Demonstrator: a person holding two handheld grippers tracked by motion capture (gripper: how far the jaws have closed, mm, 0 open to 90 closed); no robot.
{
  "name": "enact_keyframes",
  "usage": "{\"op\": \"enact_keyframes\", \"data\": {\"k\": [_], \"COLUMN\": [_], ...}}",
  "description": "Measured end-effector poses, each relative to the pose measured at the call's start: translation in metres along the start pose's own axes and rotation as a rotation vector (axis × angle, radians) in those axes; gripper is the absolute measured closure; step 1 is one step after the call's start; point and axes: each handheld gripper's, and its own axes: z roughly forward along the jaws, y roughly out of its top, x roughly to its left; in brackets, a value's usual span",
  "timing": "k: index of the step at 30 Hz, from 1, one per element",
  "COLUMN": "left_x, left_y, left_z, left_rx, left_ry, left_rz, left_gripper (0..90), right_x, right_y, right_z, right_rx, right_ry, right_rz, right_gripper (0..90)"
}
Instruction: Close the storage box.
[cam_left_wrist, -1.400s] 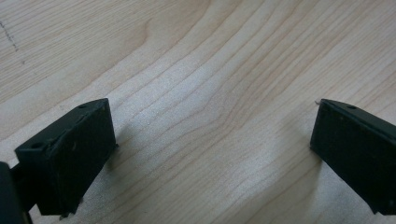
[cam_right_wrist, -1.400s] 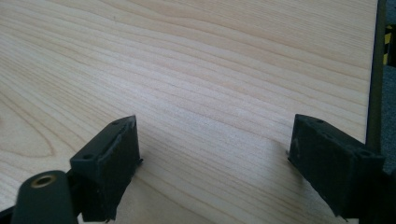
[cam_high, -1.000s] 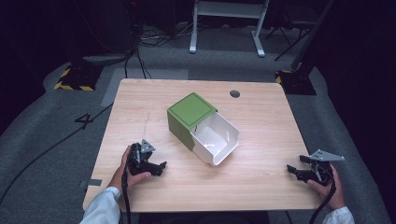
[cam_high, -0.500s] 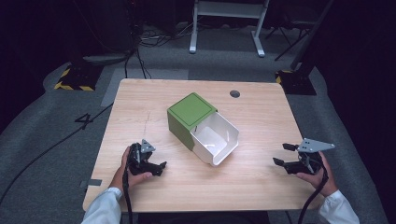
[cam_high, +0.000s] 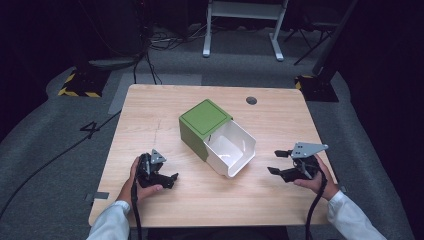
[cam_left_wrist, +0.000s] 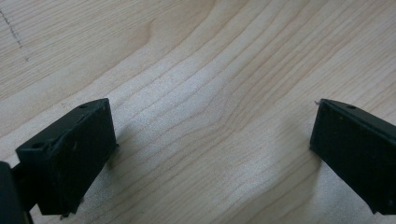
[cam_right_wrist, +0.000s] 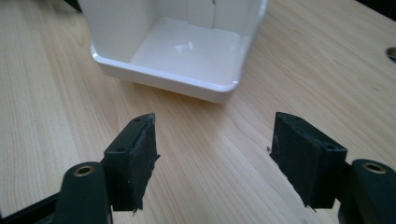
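My left hand (cam_high: 134, 177) holds the left gripper (cam_high: 167, 179) low at the near left of the table, jaws spread wide and pointing right. My right hand (cam_high: 314, 177) holds the right gripper (cam_high: 276, 161) at the near right, raised a little, jaws apart and pointing left, its grey plate (cam_high: 308, 148) on top. White sleeves (cam_high: 107, 224) cover both forearms.

Worktop (cam_high: 150, 115): pale wood, round hole (cam_high: 251, 100) near far edge. Carries green box (cam_high: 202, 122) with white drawer (cam_high: 230, 148) pulled out.
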Motion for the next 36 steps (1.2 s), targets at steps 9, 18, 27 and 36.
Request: {"op": "enact_keyframes", "data": {"k": [9,18,27,36], "left_x": [-0.001,-0.001,-0.001,-0.001], "left_y": [0.0,0.0,0.0,-0.001], "left_z": [0.0,0.0,0.0,0.0], "left_rx": [-0.001,0.0,0.0,0.0], "left_ry": [0.002,0.0,0.0,0.0], "left_rz": [0.004,0.0,0.0,0.0], "left_gripper": [0.5,0.5,0.5,0.5], "right_x": [0.017,0.024,0.023,0.028], "right_y": [0.016,0.015,0.014,0.02], "right_z": [0.039,0.064,0.071,0.081], "right_rx": [0.054,0.069,0.059,0.05], "right_ry": [0.049,0.059,-0.008,0.015], "right_rz": [-0.033,-0.035,-0.013,-0.007], "right_gripper": [34.0,35.6,40.6,45.9]}}
